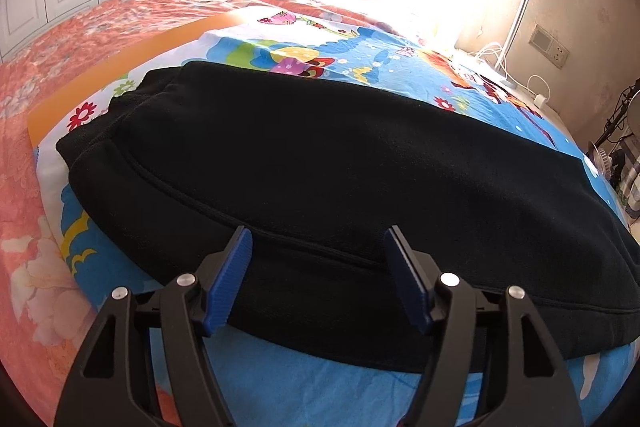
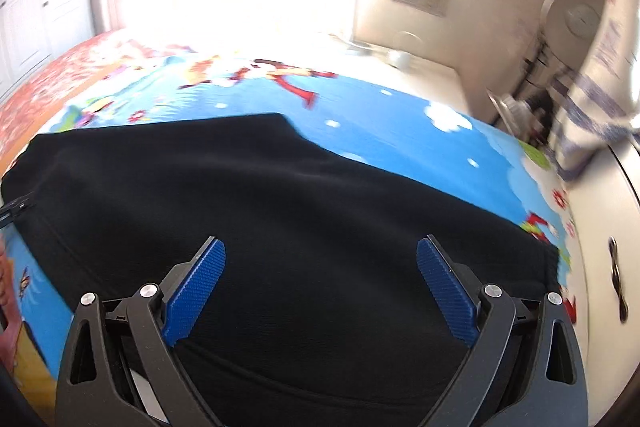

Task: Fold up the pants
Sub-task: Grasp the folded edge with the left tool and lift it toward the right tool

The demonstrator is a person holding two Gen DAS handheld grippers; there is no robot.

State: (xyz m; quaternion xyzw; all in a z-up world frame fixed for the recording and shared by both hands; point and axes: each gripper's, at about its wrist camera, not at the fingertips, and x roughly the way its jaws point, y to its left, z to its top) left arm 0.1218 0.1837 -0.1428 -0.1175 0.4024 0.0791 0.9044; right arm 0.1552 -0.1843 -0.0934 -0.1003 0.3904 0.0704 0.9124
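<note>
Black pants (image 1: 320,167) lie flat on the bed, on a bright cartoon sheet (image 1: 360,51) spread over a pink floral bedspread (image 1: 60,39); they look already doubled into one long band, with a stitched hem or seam curving along the near edge. Left claw (image 1: 318,247) hovers over that near edge with its blue pads spread wide and nothing between them. Right claw (image 2: 320,259) is also wide and empty above the other stretch of the pants, near the ribbed end at the right; that view is motion-blurred, so detail is soft. Judged step: a fold has been laid down and both claws are clear of the cloth, between grasps. The next move likely calls for pinching both layers at one end, lifting low and carrying that end across to shorten the band, keeping the edges aligned. In the way: little on the bed itself; an orange strip (image 1: 120,67) of the sheet borders the far side, cables (image 1: 500,59) and a wall socket (image 1: 552,47) sit past the far corner, and a white cabinet (image 2: 612,227) stands close at the right edge, which could crowd the right claw's swing.
</note>
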